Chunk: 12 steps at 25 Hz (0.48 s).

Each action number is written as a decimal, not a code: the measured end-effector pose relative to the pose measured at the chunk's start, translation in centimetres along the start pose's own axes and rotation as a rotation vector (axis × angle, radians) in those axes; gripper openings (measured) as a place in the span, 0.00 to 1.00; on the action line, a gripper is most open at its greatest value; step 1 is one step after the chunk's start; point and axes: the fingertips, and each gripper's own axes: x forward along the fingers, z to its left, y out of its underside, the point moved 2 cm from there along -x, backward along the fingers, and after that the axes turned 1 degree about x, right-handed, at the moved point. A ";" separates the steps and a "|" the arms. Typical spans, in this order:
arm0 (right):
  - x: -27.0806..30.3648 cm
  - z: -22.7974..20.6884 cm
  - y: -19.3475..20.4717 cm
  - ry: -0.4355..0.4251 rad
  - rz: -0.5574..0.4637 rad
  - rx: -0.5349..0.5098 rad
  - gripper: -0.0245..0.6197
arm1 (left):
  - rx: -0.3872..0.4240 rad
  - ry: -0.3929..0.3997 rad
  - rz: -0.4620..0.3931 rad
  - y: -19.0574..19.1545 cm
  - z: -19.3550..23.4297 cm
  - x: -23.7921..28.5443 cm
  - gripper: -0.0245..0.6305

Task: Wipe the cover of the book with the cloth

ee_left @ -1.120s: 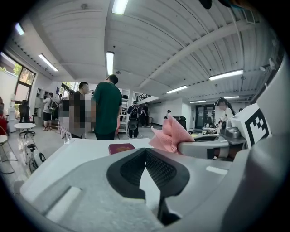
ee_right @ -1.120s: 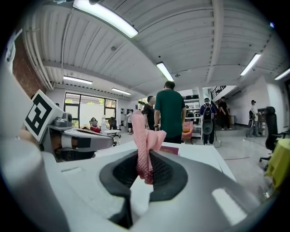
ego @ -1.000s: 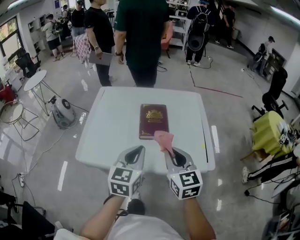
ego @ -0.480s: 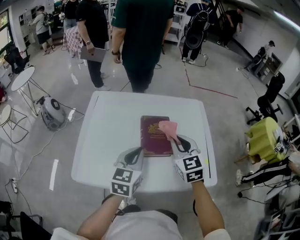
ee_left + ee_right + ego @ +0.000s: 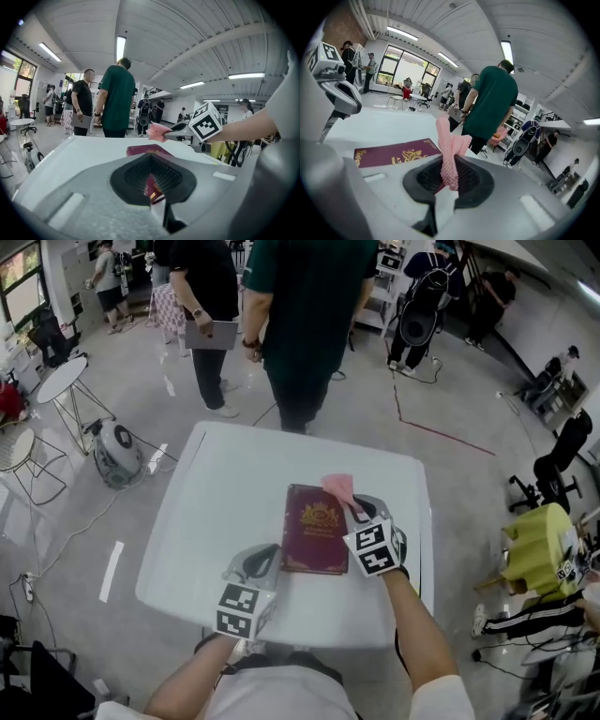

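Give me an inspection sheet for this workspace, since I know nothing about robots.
Surface: white table, book near its middle.
Job's things: maroon book closed, lying flat; pink cloth at its far right corner.
Clutter: nothing seen.
Grippers: right gripper shut on the cloth; left gripper shut, empty, near the book's left corner.
Cables: cable on the floor, left of the table.
Surroundings: person in green shirt at the table's far edge; others beyond.
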 end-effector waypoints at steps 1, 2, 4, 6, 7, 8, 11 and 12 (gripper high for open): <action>0.9 -0.3 0.3 -0.014 0.012 -0.021 0.10 | -0.004 -0.014 0.003 0.1 0.1 0.3 0.05; 1.8 -0.6 0.7 -0.027 0.022 -0.039 0.10 | -0.006 -0.029 0.009 0.3 0.2 0.6 0.05; 3.6 -1.1 1.5 -0.052 0.042 -0.064 0.10 | -0.010 -0.057 0.026 0.5 0.4 1.4 0.05; 4.9 -1.1 2.4 -0.086 0.060 -0.074 0.10 | -0.009 -0.078 0.041 0.6 0.5 1.9 0.05; 5.3 -0.9 2.7 -0.108 0.068 -0.078 0.10 | -0.011 -0.087 0.047 0.6 0.3 2.2 0.05; 5.6 -0.7 3.0 -0.131 0.074 -0.085 0.10 | -0.016 -0.093 0.052 0.6 0.2 2.4 0.05; 5.7 -0.1 3.0 -0.179 0.071 -0.099 0.10 | -0.018 -0.099 0.053 0.4 0.0 3.1 0.05; 5.5 0.2 3.0 -0.191 0.069 -0.094 0.10 | -0.014 -0.098 0.055 0.5 0.0 3.1 0.05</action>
